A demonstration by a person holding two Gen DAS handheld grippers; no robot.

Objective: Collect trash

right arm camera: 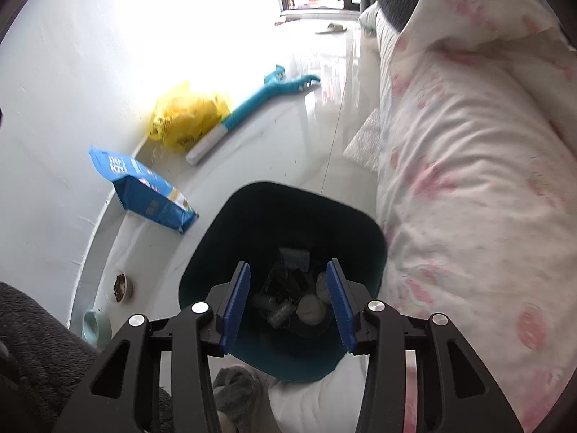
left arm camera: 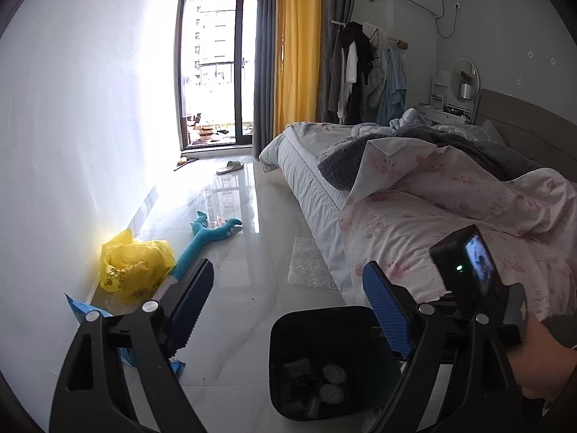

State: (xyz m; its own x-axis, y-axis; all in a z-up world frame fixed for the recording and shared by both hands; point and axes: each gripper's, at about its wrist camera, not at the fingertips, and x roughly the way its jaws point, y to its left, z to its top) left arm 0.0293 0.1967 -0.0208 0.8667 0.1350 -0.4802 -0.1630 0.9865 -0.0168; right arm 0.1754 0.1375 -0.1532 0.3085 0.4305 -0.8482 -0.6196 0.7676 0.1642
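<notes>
A dark trash bin [right arm camera: 274,213] stands on the pale floor beside the bed and holds crumpled paper balls [right arm camera: 311,309], clear plastic and other scraps. My right gripper [right arm camera: 290,274] hangs straight above the bin's mouth, open, with nothing between its blue pads. In the left wrist view the same bin [left arm camera: 288,328] sits low in the middle. My left gripper [left arm camera: 290,281] is wide open and empty above the floor, just left of the bin. A yellow plastic bag [left arm camera: 133,265] and a blue packet [right arm camera: 144,189] lie by the wall. A sheet of bubble wrap [left arm camera: 312,263] lies against the bed.
The bed with a pink patterned quilt [right arm camera: 468,180] runs along the right. A blue plush toy [left arm camera: 212,232] lies on the floor near the wall. Two pet bowls [right arm camera: 119,287] sit by the wall at lower left. A slipper [left arm camera: 230,167] lies near the balcony door.
</notes>
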